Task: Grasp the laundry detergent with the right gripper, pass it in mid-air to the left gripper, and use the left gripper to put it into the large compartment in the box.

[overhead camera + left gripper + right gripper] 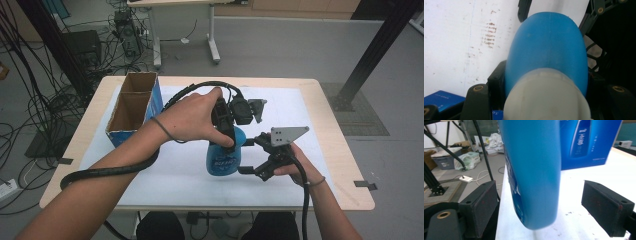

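Blue bottle (223, 159) held upright above the middle of the white sheet (175, 175) that covers the table (345, 165); its rounded lower end hangs just over the sheet without visibly resting on it. The left gripper (231, 142) comes down from above and is clenched on the bottle's upper part, near the pale cap (546, 97), with black jaws on either side of the blue shoulder. The right gripper (250, 156) lies level at the bottle's right side, its jaws standing apart around the lower body; in the right gripper view both dark pads (484, 205) are clear of the blue wall, so this gripper is released. An open cardboard box (134, 106) with a blue printed side stands on the sheet well to the left of the bottle, its two compartments facing up. The left hand (192, 117) arches over its gripper from the left, the forearm crossing the sheet's lower left corner, with a black ribbed cable (110, 170) looping along it. The right hand (295, 167) grips its tool from the lower right, beneath a grey three-cornered plate (287, 135). The wooden tabletop shows as a border around the sheet. Beyond it lie a grey floor, tangled cables (30, 100) at left and the legs of another table (212, 45).
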The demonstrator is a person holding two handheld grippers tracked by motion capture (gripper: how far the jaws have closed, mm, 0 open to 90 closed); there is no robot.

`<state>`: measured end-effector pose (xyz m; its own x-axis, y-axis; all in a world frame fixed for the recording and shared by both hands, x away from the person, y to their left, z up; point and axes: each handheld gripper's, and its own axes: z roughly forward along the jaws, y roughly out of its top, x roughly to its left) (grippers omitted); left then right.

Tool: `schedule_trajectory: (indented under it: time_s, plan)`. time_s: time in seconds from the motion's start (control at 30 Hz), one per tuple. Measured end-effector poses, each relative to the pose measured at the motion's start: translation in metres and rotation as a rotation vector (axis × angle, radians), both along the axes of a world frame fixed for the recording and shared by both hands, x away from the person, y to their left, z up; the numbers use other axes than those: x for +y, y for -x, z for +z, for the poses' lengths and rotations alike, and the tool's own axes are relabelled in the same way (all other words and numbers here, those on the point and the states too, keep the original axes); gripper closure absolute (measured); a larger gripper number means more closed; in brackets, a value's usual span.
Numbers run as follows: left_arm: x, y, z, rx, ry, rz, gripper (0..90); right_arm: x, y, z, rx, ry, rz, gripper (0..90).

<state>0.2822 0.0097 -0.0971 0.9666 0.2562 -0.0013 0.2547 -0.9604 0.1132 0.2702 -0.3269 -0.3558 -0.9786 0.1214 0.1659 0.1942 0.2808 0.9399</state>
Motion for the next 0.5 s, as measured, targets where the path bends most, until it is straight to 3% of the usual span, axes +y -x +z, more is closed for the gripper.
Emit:
schedule_trajectory:
  time_s: [0.5]
  plan:
    - [0.007, -0.001, -0.003, 0.001, 0.014, 0.019, 37.6, -0.051, 0.015, 0.004, -0.003, 0.011, -0.097, 11.8]
